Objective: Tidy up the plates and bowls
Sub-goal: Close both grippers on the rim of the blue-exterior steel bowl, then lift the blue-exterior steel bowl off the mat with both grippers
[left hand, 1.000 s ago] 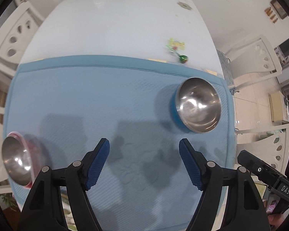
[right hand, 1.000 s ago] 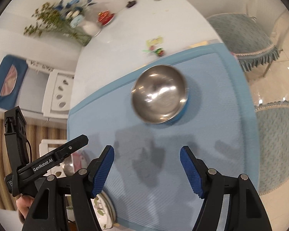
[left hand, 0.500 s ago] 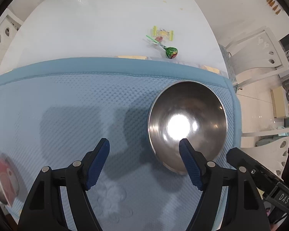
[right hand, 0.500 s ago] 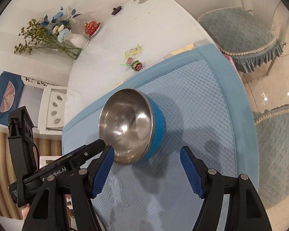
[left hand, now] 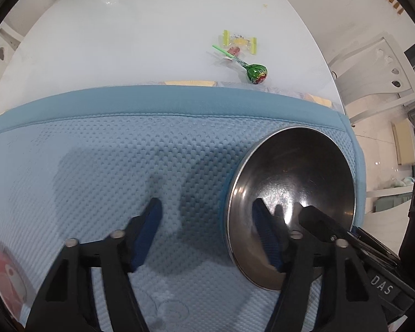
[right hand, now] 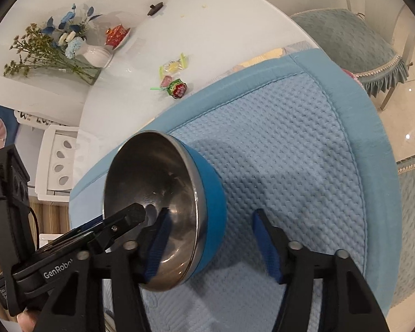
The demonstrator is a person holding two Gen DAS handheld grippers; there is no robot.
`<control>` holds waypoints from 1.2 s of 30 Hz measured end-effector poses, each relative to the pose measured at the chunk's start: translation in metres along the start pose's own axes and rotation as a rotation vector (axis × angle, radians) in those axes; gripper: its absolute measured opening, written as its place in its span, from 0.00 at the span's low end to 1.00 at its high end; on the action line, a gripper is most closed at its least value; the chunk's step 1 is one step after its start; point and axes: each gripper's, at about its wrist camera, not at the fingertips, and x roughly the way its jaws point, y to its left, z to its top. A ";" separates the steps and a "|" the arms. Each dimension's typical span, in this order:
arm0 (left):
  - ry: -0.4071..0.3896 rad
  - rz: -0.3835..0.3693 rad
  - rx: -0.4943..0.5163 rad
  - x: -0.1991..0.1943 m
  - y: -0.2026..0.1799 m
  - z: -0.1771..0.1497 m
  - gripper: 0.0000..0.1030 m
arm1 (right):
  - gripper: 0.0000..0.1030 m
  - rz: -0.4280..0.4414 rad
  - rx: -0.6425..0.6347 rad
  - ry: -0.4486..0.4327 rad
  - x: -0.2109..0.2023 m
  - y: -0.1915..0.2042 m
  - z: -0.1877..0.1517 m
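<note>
On the blue mat (left hand: 124,152): one steel bowl (left hand: 296,188), two lollipops (left hand: 256,73).

A home dining room is showing here. A glossy white bench (right hand: 235,25) is carrying a quilted blue mat (right hand: 290,152), and cushioned dining chairs (right hand: 345,38) with fringed teal seats are standing beside it on a shiny tiled floor (right hand: 412,63). A white vase of blue and dried flowers (right hand: 69,44) is sitting at the far end near a small dish of red-wrapped sweets (right hand: 117,33), while a lollipop (left hand: 256,73) and wrapped candies (left hand: 239,41) are lying on the bare top. White carved chair backs (left hand: 384,63) are standing around, and a steel bowl with a blue outside (right hand: 163,202) is resting on the mat.
</note>
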 end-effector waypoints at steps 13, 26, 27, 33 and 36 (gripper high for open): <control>-0.028 -0.062 0.047 -0.001 -0.009 -0.004 0.09 | 0.20 -0.027 -0.006 -0.043 -0.003 0.008 -0.002; -0.060 -0.066 0.042 -0.034 -0.005 -0.010 0.09 | 0.20 -0.006 -0.003 -0.052 -0.028 0.020 -0.009; -0.062 -0.066 0.039 -0.036 -0.005 -0.011 0.09 | 0.20 -0.003 -0.002 -0.053 -0.030 0.021 -0.010; -0.082 -0.061 0.027 -0.057 0.005 -0.018 0.09 | 0.20 0.009 -0.017 -0.064 -0.044 0.041 -0.018; -0.092 -0.059 0.015 -0.068 0.014 -0.022 0.09 | 0.20 0.016 -0.026 -0.062 -0.049 0.054 -0.023</control>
